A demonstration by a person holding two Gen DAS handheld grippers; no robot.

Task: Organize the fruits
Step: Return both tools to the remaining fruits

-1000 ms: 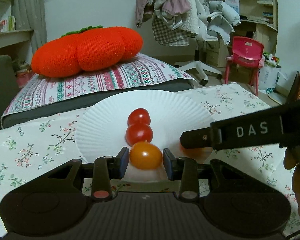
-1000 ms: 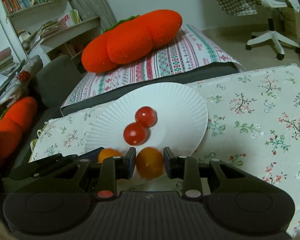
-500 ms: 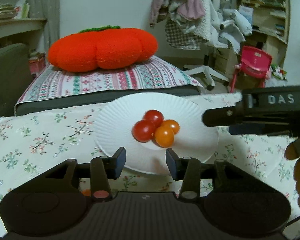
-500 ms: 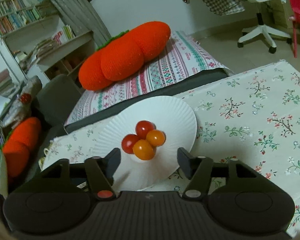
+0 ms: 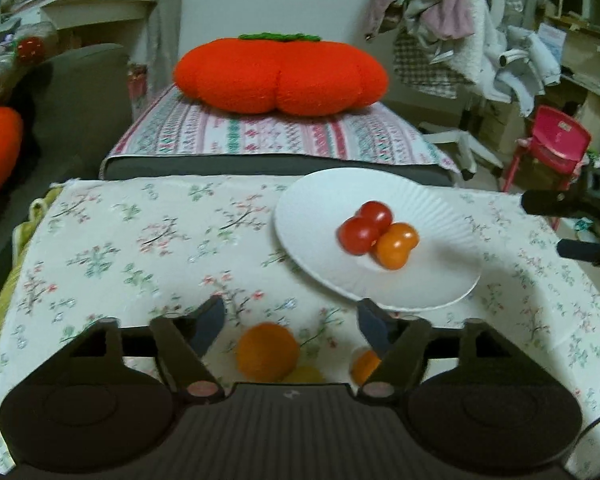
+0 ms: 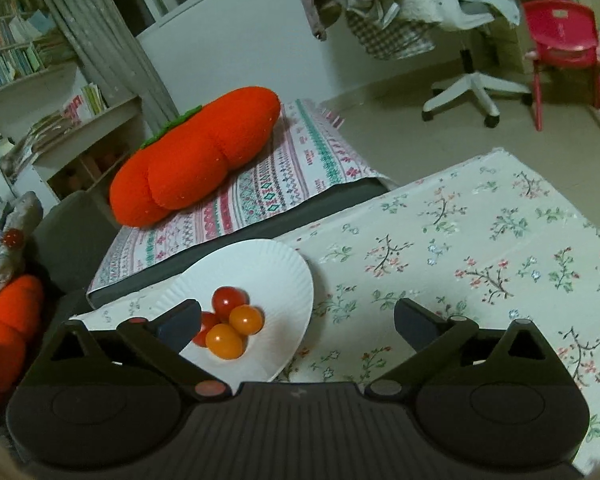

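Observation:
A white paper plate (image 5: pixel 440 216) (image 6: pixel 276 268) on the floral tablecloth holds two red cherry tomatoes (image 5: pixel 358 234) (image 6: pixel 228 298) and two orange ones (image 5: pixel 394 246) (image 6: pixel 225 341), bunched together. My left gripper (image 5: pixel 292 326) is open and empty, pulled back left of the plate, above a loose orange fruit (image 5: pixel 268 352). A smaller orange fruit (image 5: pixel 365 366) and a yellow one (image 5: pixel 305 374) lie beside it. My right gripper (image 6: pixel 298 320) is open wide and empty, to the right of the plate; it also shows at the right edge of the left wrist view (image 5: pixel 568 224).
The floral tablecloth (image 6: pixel 480 248) (image 5: pixel 140 240) covers the table. Behind it a striped cushion (image 5: pixel 268 136) carries an orange pumpkin pillow (image 5: pixel 280 76) (image 6: pixel 196 164). A red child's chair (image 6: pixel 564 44), an office chair with clothes (image 6: pixel 472 84) and bookshelves stand farther back.
Both grippers let go of their orange tomatoes on the plate, opened wide and drew back. The left one swung left, the right one swung right.

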